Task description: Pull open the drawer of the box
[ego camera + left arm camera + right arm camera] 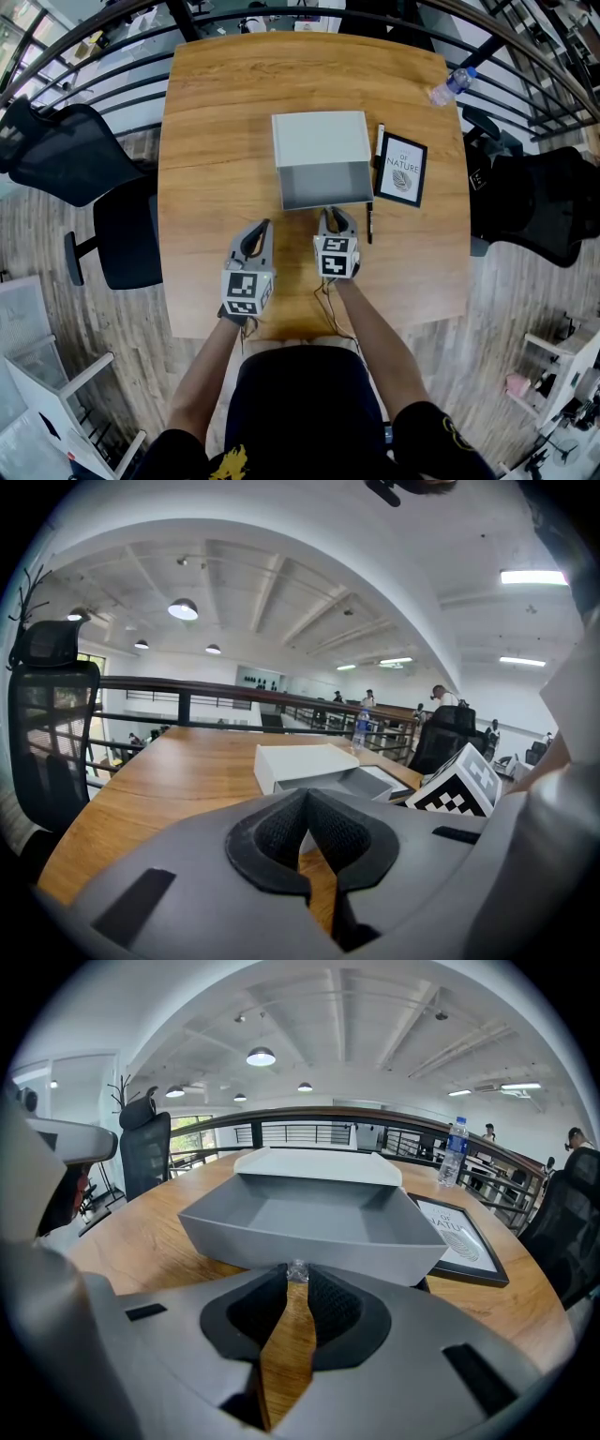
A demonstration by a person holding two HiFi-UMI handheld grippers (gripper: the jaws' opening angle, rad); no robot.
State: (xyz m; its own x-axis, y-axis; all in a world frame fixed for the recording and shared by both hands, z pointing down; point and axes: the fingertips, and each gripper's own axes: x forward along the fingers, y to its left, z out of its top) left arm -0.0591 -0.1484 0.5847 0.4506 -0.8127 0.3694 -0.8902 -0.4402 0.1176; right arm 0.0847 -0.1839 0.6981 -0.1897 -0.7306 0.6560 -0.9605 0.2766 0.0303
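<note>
**Drawer out, right tool pinching its knob**

The job looks all but done. The box (320, 139) sits at the middle of the wooden table (216, 141), and its grey drawer (326, 185) stands drawn out of the near side, toward the person, with the inside bare and empty. How much further it could slide I cannot tell. What seems left is a last bit of pull, if any, and letting go.

The right gripper (336, 214) reaches forward and tips downward, its tips right at the middle of the drawer's near wall. In the right gripper view its jaws are clamped on a small clear knob (297, 1270) on that wall, with only a narrow gap between the pads behind it. The forearm runs straight back to the body.

The left gripper (260, 230) is just left of the right one, near the drawer's left corner but apart from it, angled only gently downward. Its jaws are closed tip to tip with nothing between them.

Right of the box lie a framed print (403, 171) and a pen (371, 225), both clear of the drawer.
</note>
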